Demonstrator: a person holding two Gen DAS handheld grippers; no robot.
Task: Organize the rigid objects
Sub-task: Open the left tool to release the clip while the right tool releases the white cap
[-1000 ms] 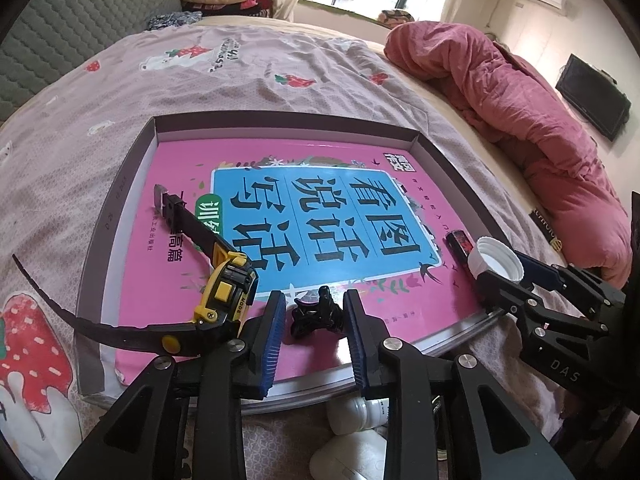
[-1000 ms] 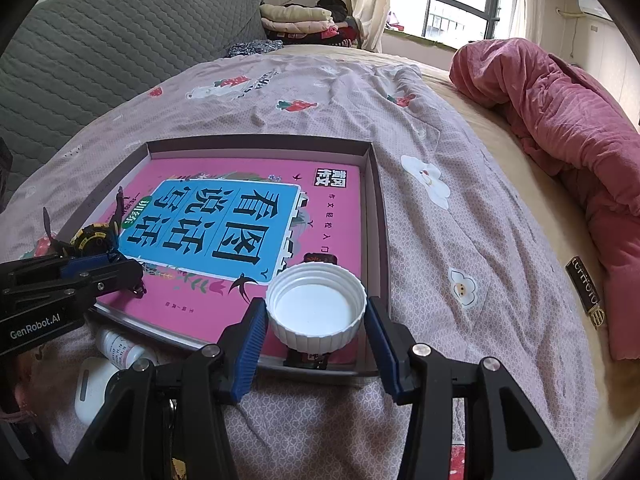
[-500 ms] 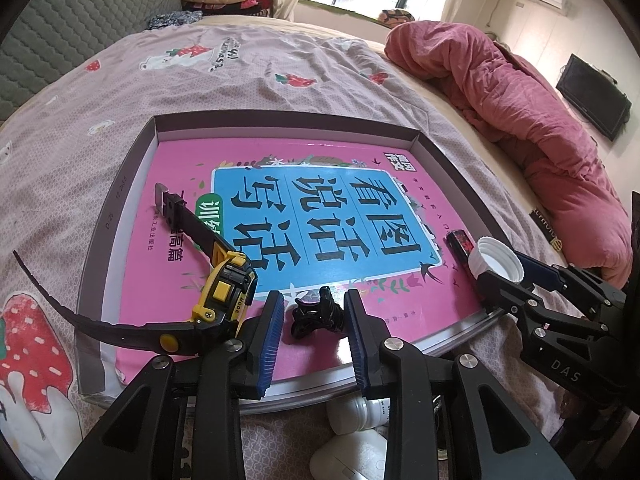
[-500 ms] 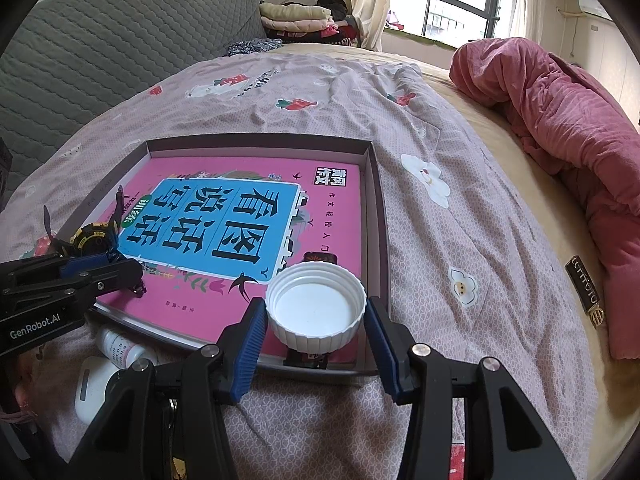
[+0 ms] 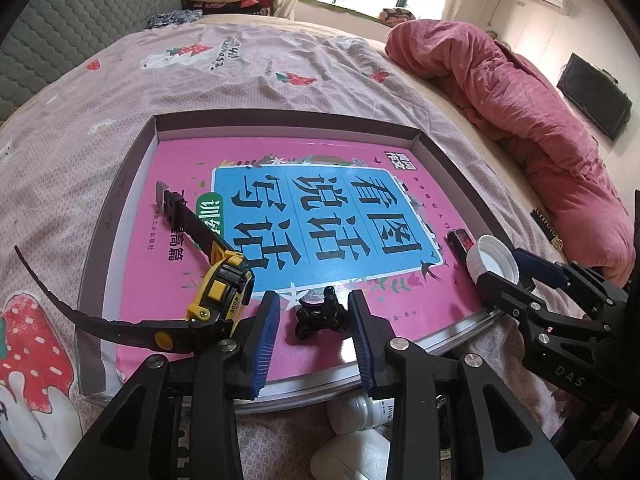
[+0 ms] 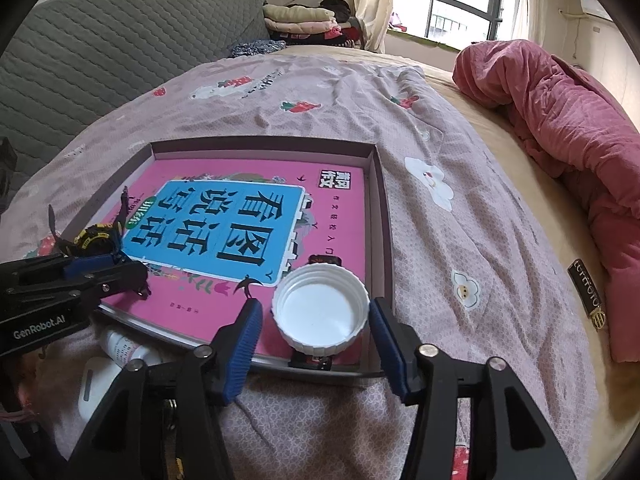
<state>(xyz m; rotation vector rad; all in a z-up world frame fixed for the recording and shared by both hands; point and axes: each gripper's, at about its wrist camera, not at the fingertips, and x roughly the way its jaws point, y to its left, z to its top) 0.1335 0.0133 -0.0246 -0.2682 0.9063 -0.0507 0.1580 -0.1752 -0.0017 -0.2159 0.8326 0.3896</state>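
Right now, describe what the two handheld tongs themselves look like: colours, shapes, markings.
Both tongs are the same build: angular black plastic frames with triangular cut-outs, silver round bolts at the joints, and two fingers lined with ribbed blue pads. The left tongs carry white "GenRobot.AI" lettering on the side, seen from the right wrist view; the right tongs show "DAS" from the left wrist view. No cables or sleeves show.

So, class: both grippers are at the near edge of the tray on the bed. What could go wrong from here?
1. The white cap sits between the open right gripper fingers, on top of a small dark object; closing may tip it.
2. The left gripper straddles a black clip close to the tape measure, which a finger might nudge.
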